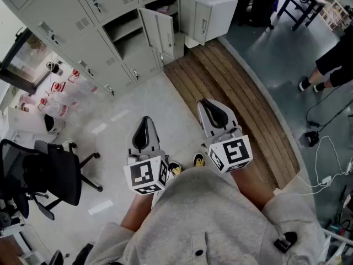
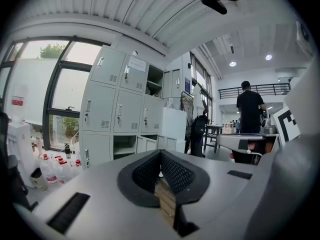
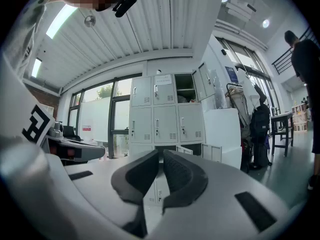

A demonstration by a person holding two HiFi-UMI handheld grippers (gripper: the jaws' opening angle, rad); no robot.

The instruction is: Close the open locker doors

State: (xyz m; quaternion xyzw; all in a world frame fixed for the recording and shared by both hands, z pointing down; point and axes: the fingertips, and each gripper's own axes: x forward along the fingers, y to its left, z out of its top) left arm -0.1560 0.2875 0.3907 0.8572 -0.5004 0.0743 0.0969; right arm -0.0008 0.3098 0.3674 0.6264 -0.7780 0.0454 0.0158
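The grey locker bank (image 1: 83, 21) stands at the far end of the floor. Low down, one compartment (image 1: 124, 32) is open, and two doors (image 1: 157, 29) (image 1: 196, 18) hang ajar beside it. The left gripper view shows the same low open compartment (image 2: 125, 146) and another open one higher up (image 2: 155, 81). In the right gripper view the upper open compartment (image 3: 185, 88) and a low open door (image 3: 187, 150) appear. My left gripper (image 1: 144, 121) and right gripper (image 1: 212, 106) are both shut and hold nothing. They are held at waist height, far short of the lockers.
A black office chair (image 1: 49, 173) stands at the left, and bottles (image 1: 55, 101) crowd the floor by the window. A wooden floor strip (image 1: 231, 87) leads toward a white cabinet (image 1: 212, 4). A person (image 1: 331, 65) stands at the right above loose cables (image 1: 325, 148).
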